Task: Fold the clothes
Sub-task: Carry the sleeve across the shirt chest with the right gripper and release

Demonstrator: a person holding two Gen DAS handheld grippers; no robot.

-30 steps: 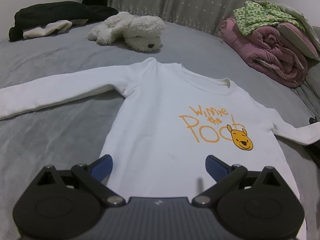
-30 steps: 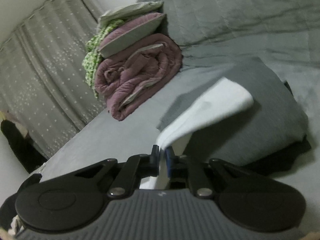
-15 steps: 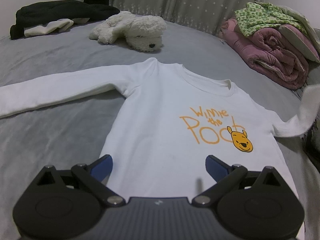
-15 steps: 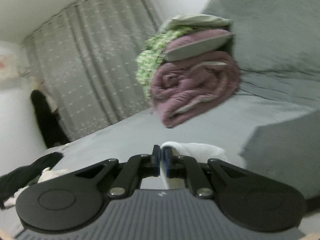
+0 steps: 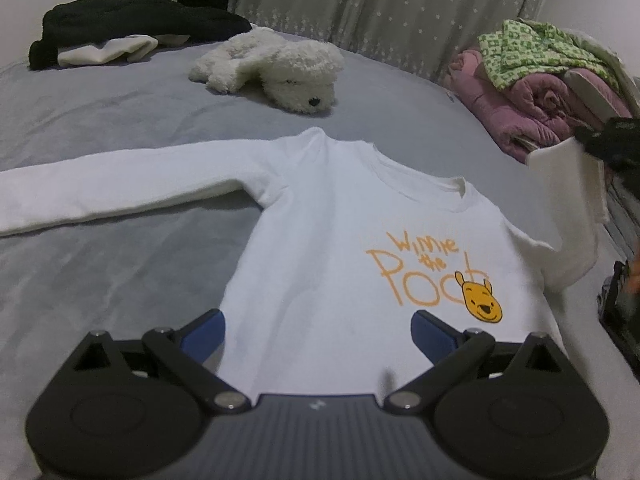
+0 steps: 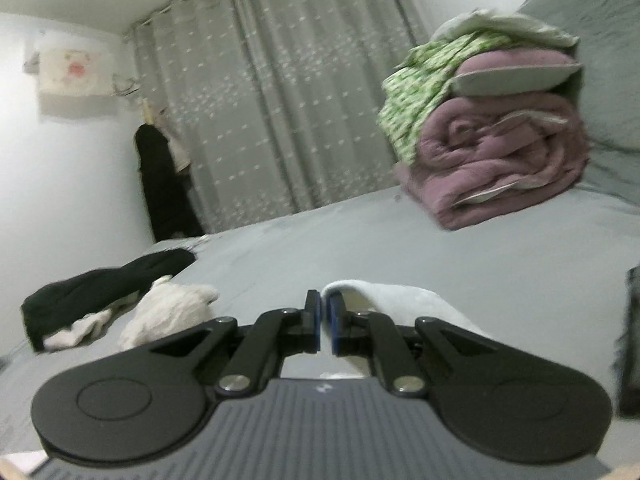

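White cotton: a long-sleeved shirt (image 5: 336,240) lies flat, print side up, on the grey bed (image 5: 100,128), hem toward the left gripper (image 5: 318,326) and collar away from it. The body's long axis runs straight ahead from that gripper; the sleeves run crosswise.

The left gripper hangs just above the hem with its jaws spread wide and nothing between them. The right gripper (image 6: 324,312) has its jaws pressed nearly together on the cuff end of the right sleeve (image 5: 568,216); white cloth drapes off its right side in its own camera. From the left camera that sleeve rises upright off the bed, clear of the shirt body, with the cuff uppermost. The left sleeve (image 5: 120,192) lies fully extended and flat.

Governing relation: the shirt body lies to the left of the raised cuff, so the fold should carry the sleeve crosswise over the chest. The right gripper is the nearer and the engaged one.

Change from the earlier frames: one second ago the right sleeve lay low at the shirt's side; it has since been lifted and swung upward. The left gripper and the shirt body have not shifted.

Bystanders: a plush dog (image 5: 276,68), dark clothes (image 5: 132,24) and a rolled quilt stack (image 5: 552,96).
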